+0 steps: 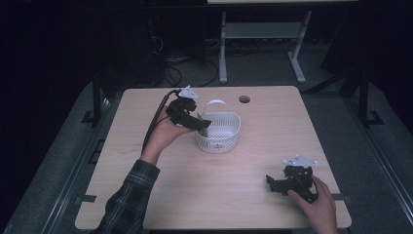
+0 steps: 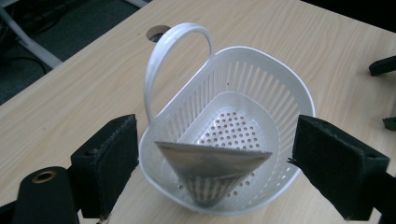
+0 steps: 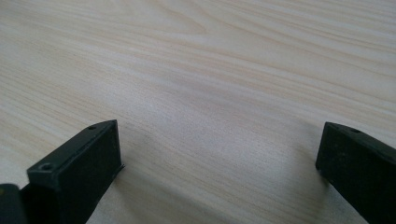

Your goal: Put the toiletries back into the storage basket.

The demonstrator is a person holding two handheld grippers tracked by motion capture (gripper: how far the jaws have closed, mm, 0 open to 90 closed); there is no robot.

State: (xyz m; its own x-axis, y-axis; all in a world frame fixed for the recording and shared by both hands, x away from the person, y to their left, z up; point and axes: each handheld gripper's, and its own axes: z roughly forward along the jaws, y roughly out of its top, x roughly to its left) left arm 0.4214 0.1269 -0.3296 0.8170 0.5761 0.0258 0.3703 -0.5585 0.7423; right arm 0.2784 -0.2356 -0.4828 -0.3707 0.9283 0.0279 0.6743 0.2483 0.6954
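Left gripper (image 2: 205,163) hovering at near rim of white basket (image 1: 218,131), jaws standing wide apart, gripping nothing. Silvery foil pouch (image 2: 212,172) leaning inside basket, top edge showing between jaws but touching neither. Basket sitting upright on wooden table (image 1: 146,195), handle (image 2: 175,60) raised, perforated floor showing. Left hand (image 1: 163,134) carrying gripper, plaid sleeve (image 1: 129,200) trailing toward bottom edge. Right gripper (image 1: 270,183) resting low near table's right front corner, well apart from basket, jaws spread wide over bare wood. Round cable hole (image 1: 244,99) sitting beyond basket.

White slotted basket (image 2: 261,93), handle upright, on wooden bench (image 2: 70,93); silver pouch (image 2: 210,170) inside, between spread jaws of hand-held gripper (image 2: 215,163).
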